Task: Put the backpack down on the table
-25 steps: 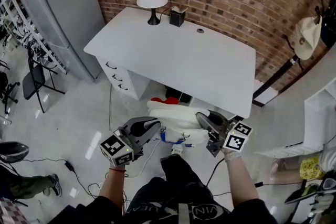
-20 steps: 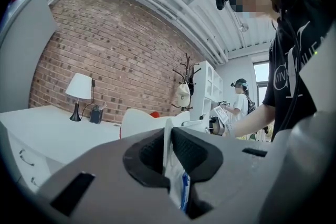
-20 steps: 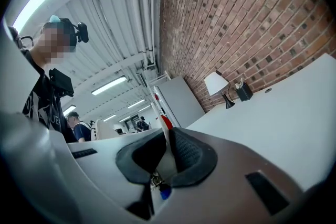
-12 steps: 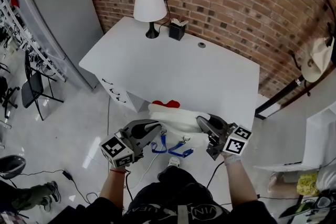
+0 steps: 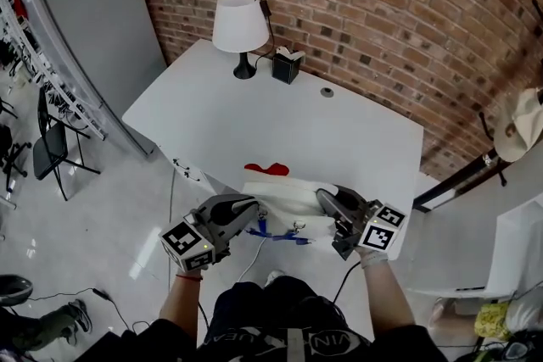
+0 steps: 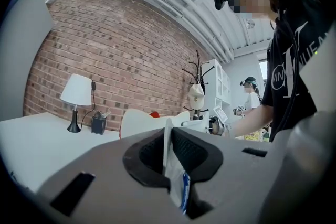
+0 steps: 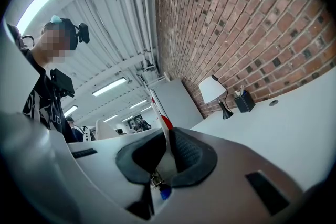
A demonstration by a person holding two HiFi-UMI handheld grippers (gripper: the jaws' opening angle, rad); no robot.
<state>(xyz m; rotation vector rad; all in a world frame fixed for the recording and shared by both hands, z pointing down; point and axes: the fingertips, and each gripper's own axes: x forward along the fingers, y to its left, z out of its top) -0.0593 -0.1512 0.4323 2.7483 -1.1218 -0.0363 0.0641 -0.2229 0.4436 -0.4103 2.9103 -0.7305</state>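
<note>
A white backpack (image 5: 284,197) with red ears at its far end and blue straps (image 5: 280,235) hanging below is held between both grippers, over the near edge of the white table (image 5: 254,114). My left gripper (image 5: 251,211) is shut on the pack's left side; white fabric with a blue edge (image 6: 173,176) sits pinched between its pads. My right gripper (image 5: 325,201) is shut on the pack's right side, with white fabric and a zipper pull (image 7: 160,186) clamped in its pads. Both point level toward the brick wall.
On the table's far side stand a white lamp (image 5: 238,25), a small black box (image 5: 286,66) and a cable grommet (image 5: 327,92). Drawers (image 5: 182,168) hang under the table's left. A grey cabinet (image 5: 89,21) stands left. A coat rack (image 5: 501,144) is right.
Both grippers have carried the backpack forward, from over the floor in front of the table to above its near edge. The table has come closer in the head view.
</note>
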